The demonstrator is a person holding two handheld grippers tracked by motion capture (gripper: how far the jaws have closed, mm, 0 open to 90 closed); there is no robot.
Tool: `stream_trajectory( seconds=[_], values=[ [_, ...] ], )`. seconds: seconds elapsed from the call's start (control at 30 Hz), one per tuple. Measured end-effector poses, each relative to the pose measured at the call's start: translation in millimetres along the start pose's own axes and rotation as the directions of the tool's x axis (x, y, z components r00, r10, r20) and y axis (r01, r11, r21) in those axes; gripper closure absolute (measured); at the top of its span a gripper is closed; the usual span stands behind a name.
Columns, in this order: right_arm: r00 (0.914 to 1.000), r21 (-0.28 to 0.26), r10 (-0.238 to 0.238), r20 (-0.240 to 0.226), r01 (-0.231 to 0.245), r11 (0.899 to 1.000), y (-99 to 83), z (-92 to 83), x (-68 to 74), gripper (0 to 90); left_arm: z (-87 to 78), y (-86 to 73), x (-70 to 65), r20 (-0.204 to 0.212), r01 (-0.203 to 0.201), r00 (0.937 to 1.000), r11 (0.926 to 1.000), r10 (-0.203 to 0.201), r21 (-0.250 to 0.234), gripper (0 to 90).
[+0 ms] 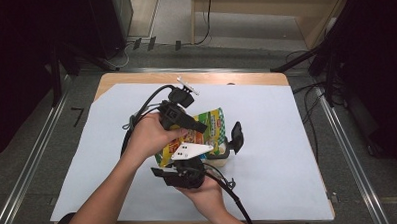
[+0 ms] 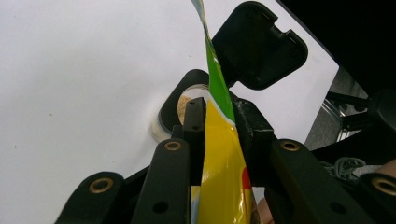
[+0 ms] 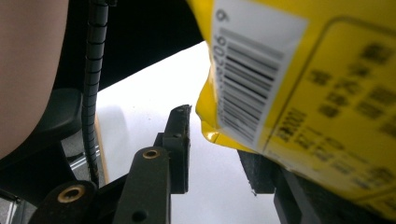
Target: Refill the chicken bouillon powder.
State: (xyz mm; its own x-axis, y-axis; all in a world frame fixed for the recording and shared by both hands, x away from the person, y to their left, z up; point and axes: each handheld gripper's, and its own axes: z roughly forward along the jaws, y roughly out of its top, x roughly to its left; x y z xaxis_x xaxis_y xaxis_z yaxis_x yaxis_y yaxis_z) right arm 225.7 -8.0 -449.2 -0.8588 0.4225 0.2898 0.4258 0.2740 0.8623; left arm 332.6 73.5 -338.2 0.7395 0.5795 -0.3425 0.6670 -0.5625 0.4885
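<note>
Near the worktop's (image 1: pixel 265 79) middle, the left gripper's (image 2: pixel 219 109) fingers clench the snack bag (image 2: pixel 224 158), while the right gripper's (image 3: pixel 219 144) fingers stand released beside it.

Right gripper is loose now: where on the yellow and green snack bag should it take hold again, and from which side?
Grip the flat lower edge of the yellow and green foil snack bag, near the barcode, coming from below. The left gripper is shut on the bag's thin upper part, so it hangs as a sheet. The right gripper stands open with that crimped edge between its fingers.
</note>
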Motion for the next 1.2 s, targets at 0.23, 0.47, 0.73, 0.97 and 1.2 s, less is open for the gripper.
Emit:
stream_trajectory(
  seconds=[0.23, 0.47, 0.73, 0.97, 1.2],
  values=[
    [1.0000, 0.013, 0.001, -0.007, -0.001, 1.000, -5.6, 4.1, -2.1, 63.2, 2.9, -1.6, 1.9, 0.014, 0.009, 0.9999, 0.9998, -0.009, 0.015, 76.4],
    [1.0000, 0.017, -0.006, -0.007, 0.006, 1.000, -11.1, 6.7, -4.8, 62.1, 8.9, -1.9, 4.5, 0.032, 0.012, 0.9994, 0.9993, -0.013, 0.034, 77.0],
    [1.0000, 0.036, 0.006, -0.008, -0.006, 0.999, -20.1, 10.9, -10.5, 60.4, 16.5, -2.0, 7.1, 0.040, 0.023, 0.9989, 0.9985, -0.025, 0.049, 77.9],
    [1.0000, 0.056, 0.008, -0.006, -0.007, 0.998, -24.8, 15.2, -10.9, 58.1, 20.0, -2.5, 10.1, 0.041, 0.012, 0.9990, 0.9980, -0.014, 0.062, 79.6],
    [1.0000, 0.089, 0.003, -0.004, -0.002, 0.996, -31.9, 21.5, -11.6, 58.8, 23.3, -2.6, 10.6, 0.060, 0.013, 0.9980, 0.9977, -0.017, 0.067, 80.4]
  ],
)
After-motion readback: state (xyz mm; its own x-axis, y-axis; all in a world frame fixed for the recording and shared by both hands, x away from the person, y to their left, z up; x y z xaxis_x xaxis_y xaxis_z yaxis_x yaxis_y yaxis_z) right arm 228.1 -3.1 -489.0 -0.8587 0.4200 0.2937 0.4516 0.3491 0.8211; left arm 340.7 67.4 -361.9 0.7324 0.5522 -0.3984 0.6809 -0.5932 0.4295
